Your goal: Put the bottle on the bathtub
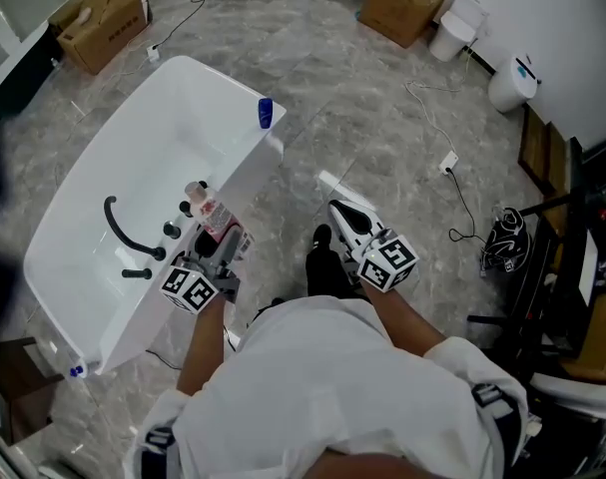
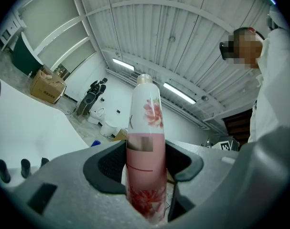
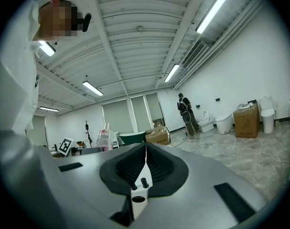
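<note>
The pink flowered bottle (image 2: pixel 145 147) is pinched upright by the left gripper (image 2: pixel 145 168), low and left of centre in the head view, at the white bathtub (image 1: pixel 245 158) rim; the right gripper (image 3: pixel 144 149) is pressed together, empty.

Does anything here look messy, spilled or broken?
Nothing looks spilled or broken. The bottle is clamped in the left gripper by the bathtub edge. The only untidy bit: a power strip lying loose on the floor.
</note>
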